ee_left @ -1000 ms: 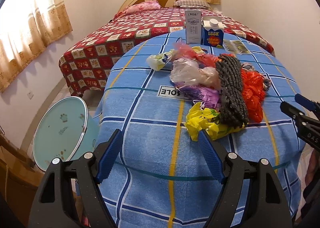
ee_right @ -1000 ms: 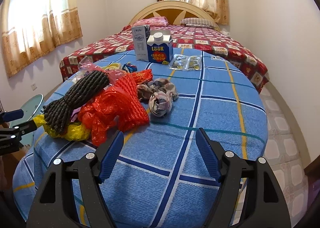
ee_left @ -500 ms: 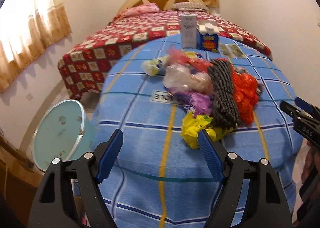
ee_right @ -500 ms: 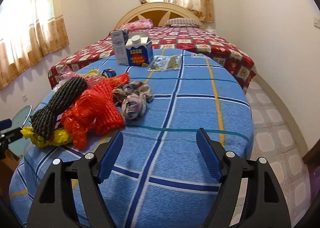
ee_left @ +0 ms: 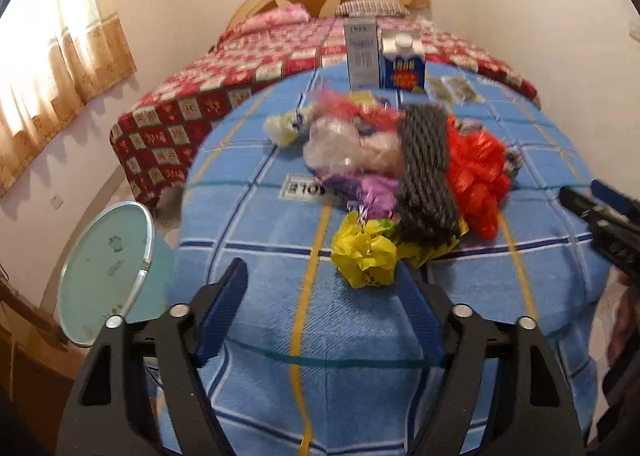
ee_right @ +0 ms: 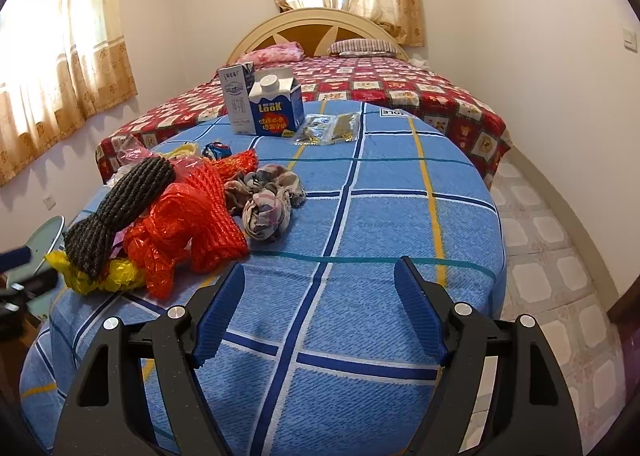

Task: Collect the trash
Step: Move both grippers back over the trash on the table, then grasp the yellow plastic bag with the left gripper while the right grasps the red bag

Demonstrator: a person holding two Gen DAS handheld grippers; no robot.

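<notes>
Left gripper (ee_left: 324, 288): jaws spread but closing, nothing between the blue pads; it hangs over the near edge of the table, the trash pile just ahead and to its right.
Teal round lid (ee_left: 106, 276): left of the left gripper, below the table's edge, tilted on its side.
Round table (ee_right: 380, 215): draped in a blue checked cloth, under both grippers.
Yellow plastic bag (ee_left: 366, 254): crumpled, the nearest piece of trash, just ahead of the left gripper's right finger (ee_left: 420, 312), not touching it.
Dark knitted piece (ee_left: 426, 171): lies lengthwise over the pile, beyond the yellow bag.
Clear and purple bags (ee_left: 352, 153): left of the knitted piece, farther ahead of the left gripper.
Red plastic netting (ee_right: 192, 215): ahead and to the left of the right gripper, touching the knitted piece.
Crumpled cloth scraps (ee_right: 268, 195): ahead of the right gripper's left finger (ee_right: 218, 320), just right of the red netting.
Right gripper (ee_right: 320, 304): jaws wide apart and empty, over bare cloth, clear of the pile.
Tall white carton (ee_right: 236, 99): upright at the table's far side.
Blue milk carton (ee_right: 276, 103): touching the white carton's right side.
Two clear sachets (ee_right: 330, 127): flat, right of the blue carton.
Bed (ee_right: 400, 95): red patterned cover, beyond the table.
</notes>
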